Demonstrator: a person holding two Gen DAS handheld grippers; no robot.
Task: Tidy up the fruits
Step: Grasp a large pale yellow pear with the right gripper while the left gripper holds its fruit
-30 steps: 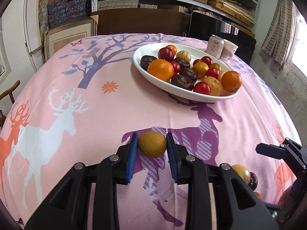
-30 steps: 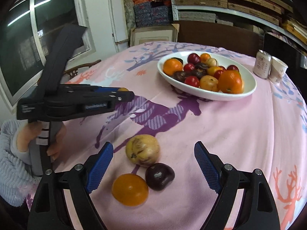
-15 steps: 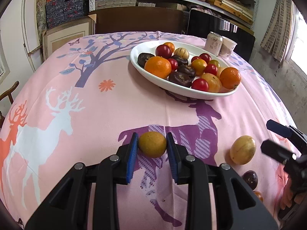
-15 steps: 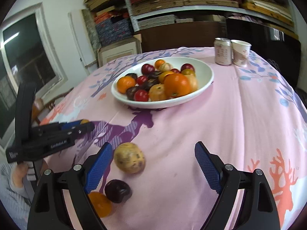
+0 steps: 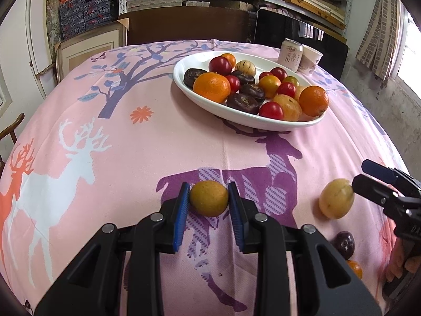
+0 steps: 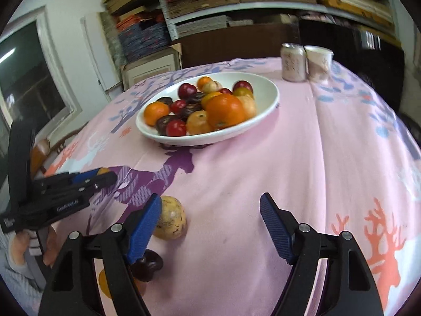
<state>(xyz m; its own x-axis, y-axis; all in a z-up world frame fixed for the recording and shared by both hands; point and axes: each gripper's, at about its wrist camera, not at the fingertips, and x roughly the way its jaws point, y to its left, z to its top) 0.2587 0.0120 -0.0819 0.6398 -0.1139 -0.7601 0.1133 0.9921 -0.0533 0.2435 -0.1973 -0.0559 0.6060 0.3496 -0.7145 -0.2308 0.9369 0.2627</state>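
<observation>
My left gripper (image 5: 208, 188) is shut on a yellow-orange fruit (image 5: 209, 198), low over the pink tablecloth. A white oval bowl (image 5: 236, 115) beyond it holds several oranges, red and dark fruits. My right gripper (image 6: 210, 197) is open and its jaws are closing. A speckled yellow fruit (image 6: 169, 217) lies between them, against the inner side of the left finger (image 6: 144, 226), far from the right one. A dark fruit (image 6: 147, 264) and an orange fruit (image 6: 105, 281) sit partly hidden under that finger. The left wrist view shows the same three fruits at the right, with the speckled one (image 5: 336, 198) beside the right gripper's tips.
A drink can (image 5: 290, 54) and a paper cup (image 5: 310, 59) stand behind the bowl at the table's far edge. A dark chair back (image 5: 189, 26) and stocked shelves are beyond. A hand (image 6: 50, 247) holds the left gripper at the table's left edge.
The right gripper has rolled and shifted to the right, and its jaws have narrowed. The speckled fruit now lies against its left finger. The left gripper has kept still on its fruit.
</observation>
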